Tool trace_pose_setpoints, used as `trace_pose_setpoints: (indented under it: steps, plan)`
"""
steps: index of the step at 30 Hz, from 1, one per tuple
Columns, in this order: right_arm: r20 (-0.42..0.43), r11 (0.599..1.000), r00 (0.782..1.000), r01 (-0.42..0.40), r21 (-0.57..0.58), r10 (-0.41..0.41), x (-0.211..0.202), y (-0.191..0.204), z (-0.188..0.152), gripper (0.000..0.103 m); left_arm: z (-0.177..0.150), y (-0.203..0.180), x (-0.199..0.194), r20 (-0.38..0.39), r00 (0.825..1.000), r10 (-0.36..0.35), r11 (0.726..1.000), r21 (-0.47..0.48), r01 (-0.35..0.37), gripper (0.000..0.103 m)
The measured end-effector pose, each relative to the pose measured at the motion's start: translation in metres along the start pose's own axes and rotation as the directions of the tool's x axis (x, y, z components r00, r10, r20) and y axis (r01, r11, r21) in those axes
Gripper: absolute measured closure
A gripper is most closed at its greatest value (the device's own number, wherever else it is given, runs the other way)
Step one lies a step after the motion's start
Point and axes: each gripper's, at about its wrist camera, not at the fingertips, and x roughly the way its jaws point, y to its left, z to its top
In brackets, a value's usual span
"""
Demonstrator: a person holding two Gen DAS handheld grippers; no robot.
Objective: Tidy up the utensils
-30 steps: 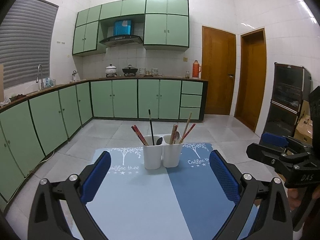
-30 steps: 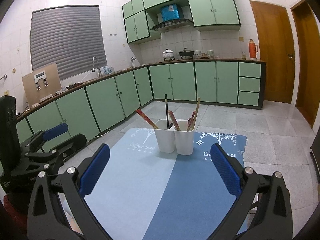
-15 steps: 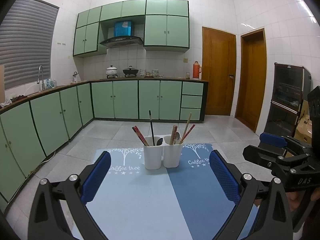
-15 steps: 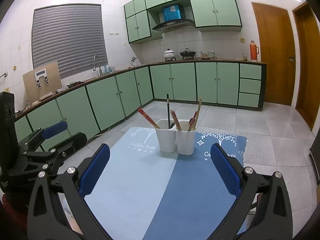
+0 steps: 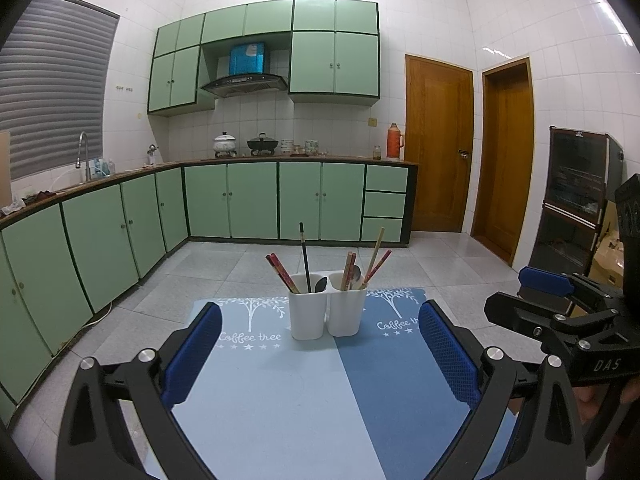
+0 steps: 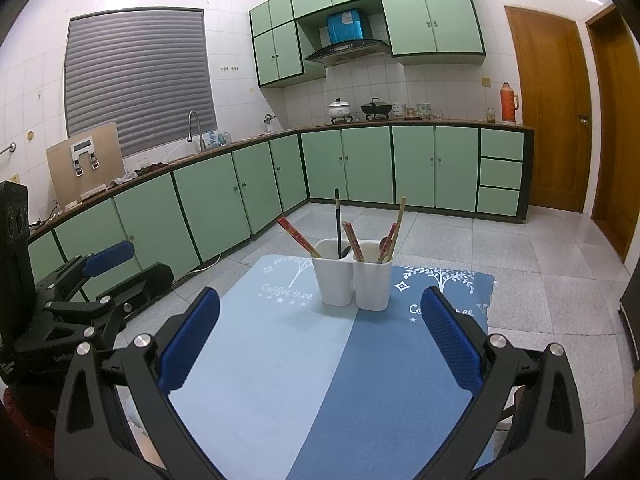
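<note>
A green-cabinet kitchen surrounds the table's blue mat [image 5: 280, 400]. The left gripper [image 5: 320, 356] and right gripper [image 6: 318, 344] each hold their fingers spread wide, gripping nothing. At 12 o'clock ahead of both, well apart, stand two touching white holders [image 5: 326, 312] holding chopsticks [image 5: 282, 272] and spoons [image 5: 356, 274].

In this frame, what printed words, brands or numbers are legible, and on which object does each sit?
"Coffee tree": white script on the two-tone blue table mat, light half; repeated on the dark half, partly cut off by a gripper finger.
"DAS": on the right gripper body, left wrist view.
Left gripper body lettering: cut off, unreadable.
Blue box above the range hood: too blurred.
</note>
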Motion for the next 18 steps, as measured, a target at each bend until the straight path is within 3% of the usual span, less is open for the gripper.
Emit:
trace_pose_setpoints:
  steps: [18]
  plan:
    - [0.000, 1.000, 1.000, 0.000, 0.000, 0.000, 0.0000, 0.0004, -0.0003, 0.005, 0.0005, 0.0008, -0.0012, 0.000, 1.000, 0.001, 1.000, 0.000, -0.001, 0.006]
